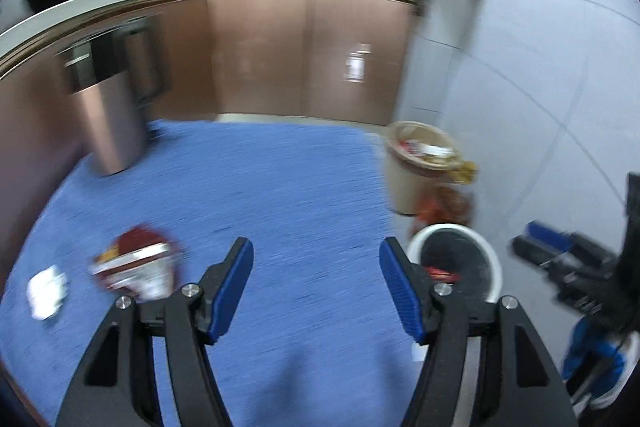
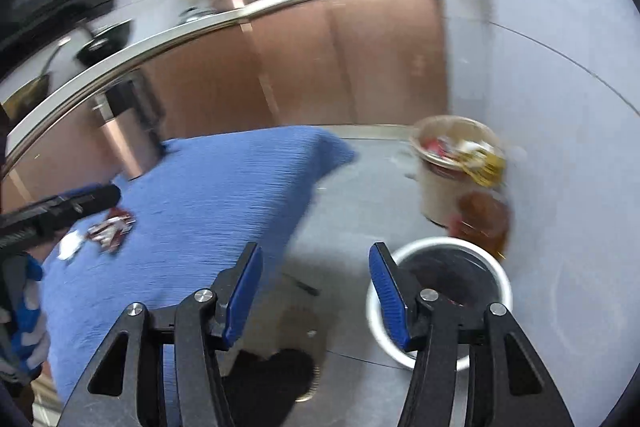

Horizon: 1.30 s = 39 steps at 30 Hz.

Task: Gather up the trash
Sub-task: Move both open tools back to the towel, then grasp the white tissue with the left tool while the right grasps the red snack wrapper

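Now, both your grippers empty: left gripper (image 1: pixel 316 255) jaws wide apart, right gripper (image 2: pixel 316 261) same. Red-and-silver wrapper (image 1: pixel 138 269) on blue mat (image 1: pixel 280 179), just left of your left fingers; probably light, crinkly, slippery foil, so pinch raised edge. White paper scrap (image 1: pixel 46 291) further left. White-rimmed bin (image 1: pixel 456 265) close right; overfull beige bin (image 1: pixel 420 163) beyond.

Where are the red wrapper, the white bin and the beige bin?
red wrapper (image 1: pixel 136 267), left wrist view, its middle.
white bin (image 2: pixel 505 277), right wrist view, its right rim.
beige bin (image 1: pixel 402 183), left wrist view, its side wall.
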Each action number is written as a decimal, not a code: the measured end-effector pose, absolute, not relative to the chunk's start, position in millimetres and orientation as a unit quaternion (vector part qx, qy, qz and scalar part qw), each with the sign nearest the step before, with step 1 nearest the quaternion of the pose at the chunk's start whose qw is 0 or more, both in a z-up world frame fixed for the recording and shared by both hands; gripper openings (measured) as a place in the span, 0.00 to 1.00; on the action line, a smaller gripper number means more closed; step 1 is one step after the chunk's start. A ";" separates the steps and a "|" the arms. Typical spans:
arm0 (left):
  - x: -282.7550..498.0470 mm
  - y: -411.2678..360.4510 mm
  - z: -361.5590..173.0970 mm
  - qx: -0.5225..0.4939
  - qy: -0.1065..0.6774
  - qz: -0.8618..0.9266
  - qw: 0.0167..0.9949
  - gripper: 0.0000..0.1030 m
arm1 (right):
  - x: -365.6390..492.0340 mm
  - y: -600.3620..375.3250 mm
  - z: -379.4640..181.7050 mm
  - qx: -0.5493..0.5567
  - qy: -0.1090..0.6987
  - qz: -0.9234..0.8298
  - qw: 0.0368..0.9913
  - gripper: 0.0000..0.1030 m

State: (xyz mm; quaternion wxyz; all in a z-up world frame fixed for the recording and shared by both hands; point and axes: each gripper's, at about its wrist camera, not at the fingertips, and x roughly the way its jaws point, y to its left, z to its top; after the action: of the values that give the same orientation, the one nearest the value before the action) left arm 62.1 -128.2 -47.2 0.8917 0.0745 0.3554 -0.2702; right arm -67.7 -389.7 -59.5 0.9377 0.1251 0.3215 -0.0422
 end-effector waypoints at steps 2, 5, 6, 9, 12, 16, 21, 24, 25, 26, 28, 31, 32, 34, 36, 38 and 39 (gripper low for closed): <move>68.9 -82.9 -47.9 0.069 0.352 -0.231 0.904 0.63 | -57.9 -368.9 -54.4 0.110 0.324 -0.018 0.940 0.57; 82.1 -23.4 -52.3 0.055 0.350 -0.176 0.918 0.69 | -34.2 -332.2 -48.8 0.082 0.333 0.026 0.939 0.62; 87.0 -6.0 -54.6 0.053 0.349 -0.156 0.923 0.72 | -26.9 -322.4 -47.2 0.074 0.336 0.037 0.938 0.63; 109.1 44.2 -64.3 0.042 0.351 -0.096 0.931 0.74 | -4.4 -292.7 -44.3 0.055 0.345 0.074 0.934 0.69; 127.8 82.1 -78.9 0.030 0.359 -0.051 0.932 0.74 | 21.4 -261.5 -42.8 0.030 0.352 0.111 0.929 0.76; 157.8 115.0 -102.8 0.010 0.382 -0.020 0.924 0.74 | 58.4 -222.9 -49.9 0.009 0.370 0.154 0.916 0.82; 188.7 130.6 -125.3 -0.019 0.405 -0.023 0.914 0.74 | 113.0 -178.5 -71.4 -0.001 0.399 0.206 0.894 0.83; 199.5 136.8 -137.6 -0.043 0.422 -0.036 0.905 0.74 | 143.7 -155.9 -87.7 -0.014 0.412 0.217 0.885 0.83; 199.4 138.5 -141.1 -0.047 0.426 -0.039 0.903 0.74 | 154.0 -148.4 -93.9 -0.019 0.415 0.220 0.883 0.83; 200.6 139.0 -143.9 -0.049 0.429 -0.039 0.901 0.74 | 163.0 -142.0 -98.4 -0.021 0.417 0.223 0.881 0.83; 202.0 138.2 -148.5 -0.052 0.433 -0.042 0.899 0.74 | 177.1 -132.1 -107.9 -0.025 0.422 0.227 0.877 0.83; 200.8 137.8 -153.6 -0.053 0.435 -0.048 0.897 0.74 | 190.9 -120.7 -122.4 -0.037 0.432 0.232 0.871 0.83; 200.6 137.1 -155.1 -0.052 0.436 -0.047 0.897 0.74 | 193.2 -120.0 -126.1 -0.038 0.435 0.231 0.869 0.83; 199.3 135.0 -156.5 -0.047 0.434 -0.048 0.898 0.62 | 197.3 -119.4 -133.2 -0.034 0.442 0.230 0.866 0.73; 200.5 131.7 -156.7 -0.044 0.434 -0.051 0.899 0.48 | 196.4 -122.3 -136.9 -0.027 0.445 0.232 0.864 0.52; 199.0 130.2 -156.1 -0.044 0.433 -0.052 0.899 0.41 | 193.2 -124.7 -137.8 -0.025 0.445 0.237 0.863 0.40; 197.4 130.3 -154.6 -0.043 0.431 -0.052 0.900 0.38 | 189.3 -127.0 -137.2 -0.025 0.444 0.239 0.863 0.34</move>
State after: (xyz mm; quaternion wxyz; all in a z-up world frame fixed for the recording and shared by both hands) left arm 197.4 130.3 -154.6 0.8998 -0.0431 0.4310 -0.0518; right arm 189.3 -127.0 -137.2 0.8631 -0.0255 0.4443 0.2388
